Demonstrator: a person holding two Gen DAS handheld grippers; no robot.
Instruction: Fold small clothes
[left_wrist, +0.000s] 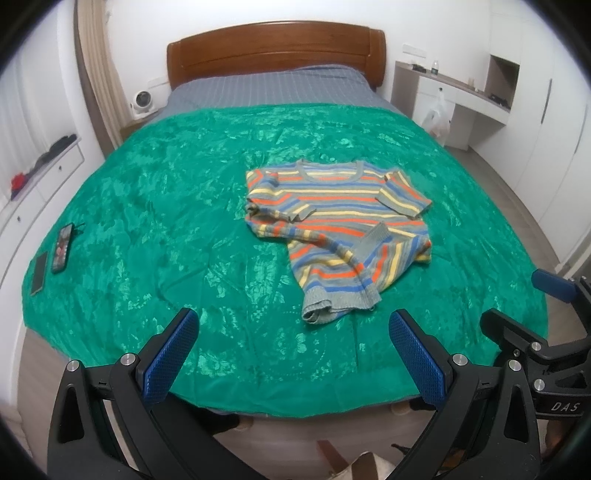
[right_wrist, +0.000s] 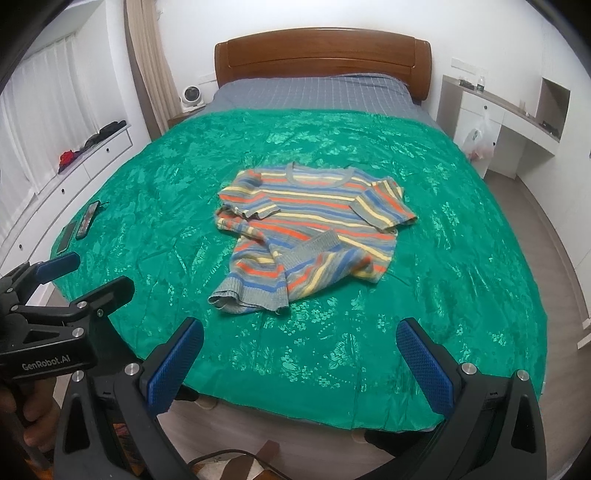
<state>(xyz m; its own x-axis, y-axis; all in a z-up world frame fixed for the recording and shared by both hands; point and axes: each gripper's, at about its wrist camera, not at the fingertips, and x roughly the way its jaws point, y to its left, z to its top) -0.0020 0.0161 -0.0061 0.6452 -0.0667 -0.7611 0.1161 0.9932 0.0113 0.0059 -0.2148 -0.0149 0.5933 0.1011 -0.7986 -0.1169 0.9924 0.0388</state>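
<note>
Striped sweater (left_wrist: 334, 225) rumpled on green bedspread (left_wrist: 147, 206) | left claw (left_wrist: 291, 328) spread, empty | right claw (right_wrist: 299, 336) spread, empty

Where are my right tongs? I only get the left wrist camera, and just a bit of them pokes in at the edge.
Observer: The right tongs are wide open and empty. They hover over the near edge of the green bedspread, short of the striped sweater.
Operator: Is anything written on my left tongs?
Observer: Yes. The right wrist view shows the side of the left tongs, and it reads GenRobot.AI.
Operator: Can you see who holds them?
Observer: Only a hand, wrapped around their handle in the bottom left corner.
</note>
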